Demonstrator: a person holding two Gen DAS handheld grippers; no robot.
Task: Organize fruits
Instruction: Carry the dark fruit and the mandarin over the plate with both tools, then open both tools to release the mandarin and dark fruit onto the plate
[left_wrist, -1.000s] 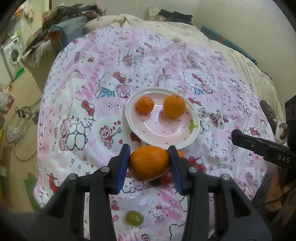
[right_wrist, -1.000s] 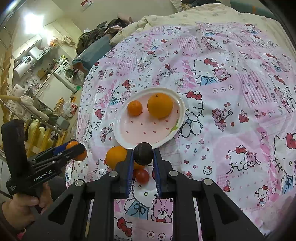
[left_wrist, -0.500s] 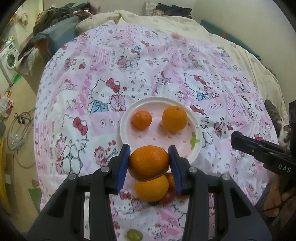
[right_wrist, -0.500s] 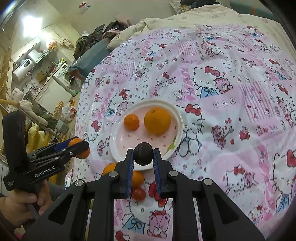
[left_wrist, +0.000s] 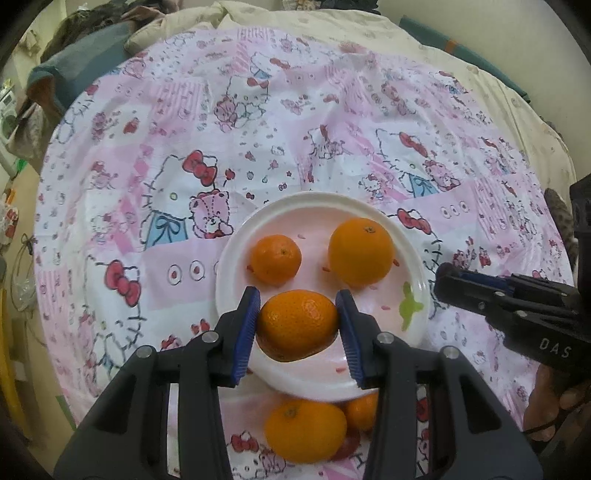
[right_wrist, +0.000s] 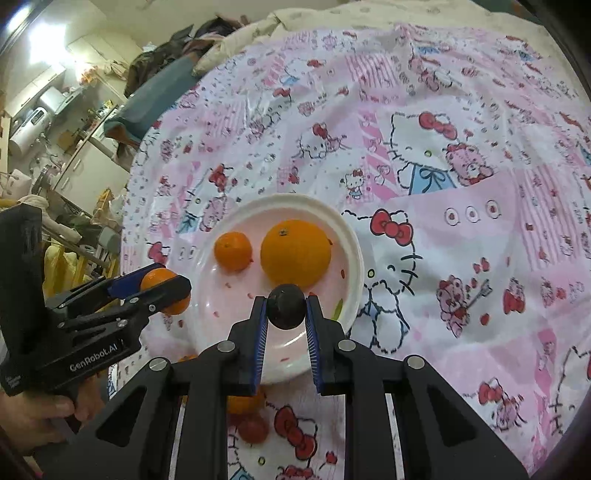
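**Two fruits held over the plate at once**

The left gripper (left_wrist: 298, 325) had its blue pads closed on a mandarin (left_wrist: 297, 322), pressing it from both sides. It held the fruit over the near part of the white plate (left_wrist: 236, 258), probably so that it could be set down beside the two fruits already lying there: a small mandarin (left_wrist: 275, 259) and a larger orange (left_wrist: 360, 252). These two lay apart from each other at the far side, so the near side of the plate was free.

The right gripper (right_wrist: 286, 308) was clamped on a small dark round fruit (right_wrist: 286, 305), perhaps a plum or a dark grape; the kind could not be told. It hung over the near rim of the same plate, just in front of the orange. It seemed that both hands were bringing their fruit together to one place, which fits the task of gathering the fruits.

More fruits waited on the cartoon-cat printed cloth (left_wrist: 147, 184), just near the plate: another mandarin (left_wrist: 304, 430) and a small red fruit (right_wrist: 253, 430).

In the right wrist view the body of the left gripper showed "GenRobot.AI". In the left wrist view the right gripper (left_wrist: 445, 275) carried the letters "DAS".
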